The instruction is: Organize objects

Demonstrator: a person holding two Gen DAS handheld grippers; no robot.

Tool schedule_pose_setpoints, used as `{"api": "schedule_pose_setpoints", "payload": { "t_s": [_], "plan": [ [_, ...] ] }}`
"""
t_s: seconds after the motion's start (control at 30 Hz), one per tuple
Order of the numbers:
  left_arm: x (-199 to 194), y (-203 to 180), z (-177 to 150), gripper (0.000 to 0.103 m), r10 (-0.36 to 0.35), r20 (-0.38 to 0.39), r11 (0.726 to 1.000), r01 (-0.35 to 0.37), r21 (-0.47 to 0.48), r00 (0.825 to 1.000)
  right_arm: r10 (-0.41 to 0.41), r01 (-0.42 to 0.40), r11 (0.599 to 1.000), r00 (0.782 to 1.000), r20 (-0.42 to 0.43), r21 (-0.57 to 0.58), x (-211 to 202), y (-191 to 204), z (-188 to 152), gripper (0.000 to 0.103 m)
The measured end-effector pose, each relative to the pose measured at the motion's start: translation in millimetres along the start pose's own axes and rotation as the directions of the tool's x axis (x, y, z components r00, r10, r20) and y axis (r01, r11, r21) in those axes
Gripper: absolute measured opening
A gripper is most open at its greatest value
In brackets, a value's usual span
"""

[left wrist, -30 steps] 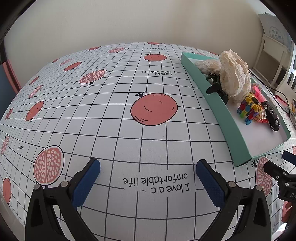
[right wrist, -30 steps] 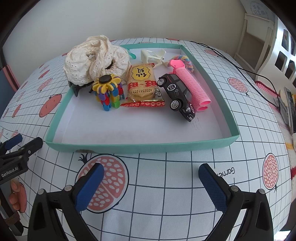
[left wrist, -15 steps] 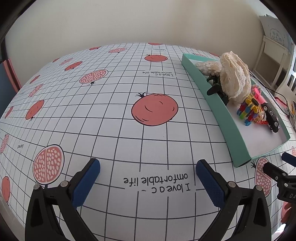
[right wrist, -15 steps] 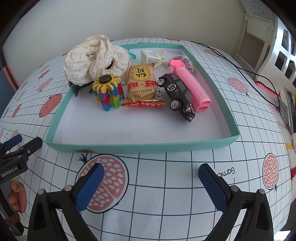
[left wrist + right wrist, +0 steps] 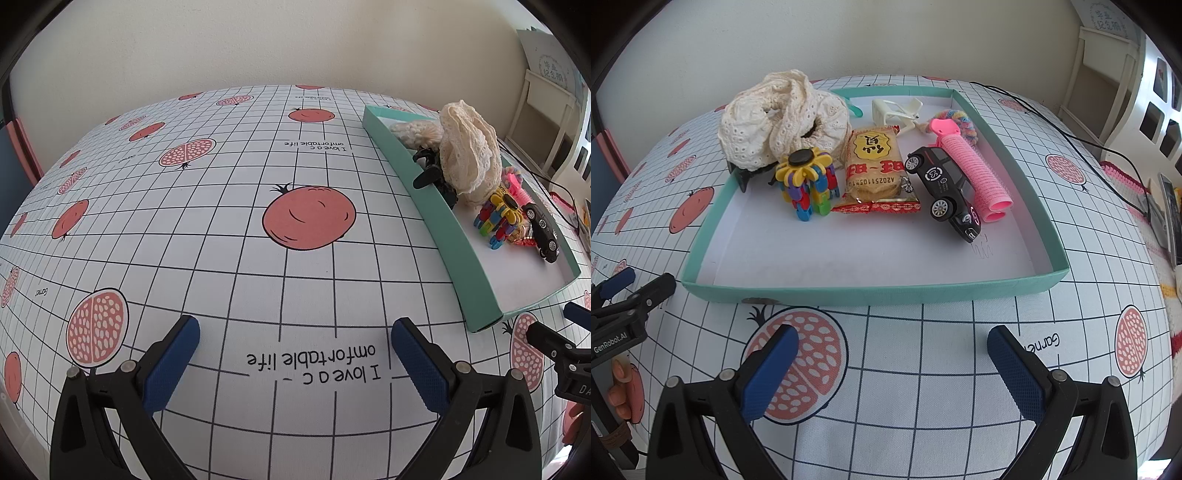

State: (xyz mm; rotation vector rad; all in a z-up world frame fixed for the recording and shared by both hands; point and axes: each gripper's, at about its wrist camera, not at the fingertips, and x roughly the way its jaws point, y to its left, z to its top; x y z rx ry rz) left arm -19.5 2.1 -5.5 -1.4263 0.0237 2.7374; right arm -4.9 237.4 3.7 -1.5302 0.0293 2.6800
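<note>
Tray (image 5: pixel 871 293): teal-walled, white floor; on the table (image 5: pixel 923 350), ahead of the right gripper (image 5: pixel 892 363)
Contents, far half: cream lace cloth (image 5: pixel 775 118); coloured block toy (image 5: pixel 809 184); snack packet (image 5: pixel 875 166); black toy car (image 5: pixel 945 188); pink roller (image 5: pixel 975 170)
Right gripper: fingers spread, empty
Left gripper (image 5: pixel 295 362): fingers spread, empty; over bare tablecloth, tray to its right

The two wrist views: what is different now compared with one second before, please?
Almost nothing. In the left wrist view the teal tray sits very slightly further toward the left than before, so the left claw seems to have turned a touch to the right. Nothing was gripped or released. The right claw stays open and empty before the tray, and the toy car, snack packet and pink roller lie as before.
</note>
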Motion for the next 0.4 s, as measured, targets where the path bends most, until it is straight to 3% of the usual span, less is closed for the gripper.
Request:
{"api": "schedule_pose_setpoints", "payload": {
  "t_s": [0.4],
  "plan": [
    [0.2,-0.3,0.0,0.103,0.002,0.001,1.0,-0.002,-0.001,1.0,0.0,0.0,1.0,1.0,0.0,0.0,0.0,-0.1,0.0,0.103]
  ]
}}
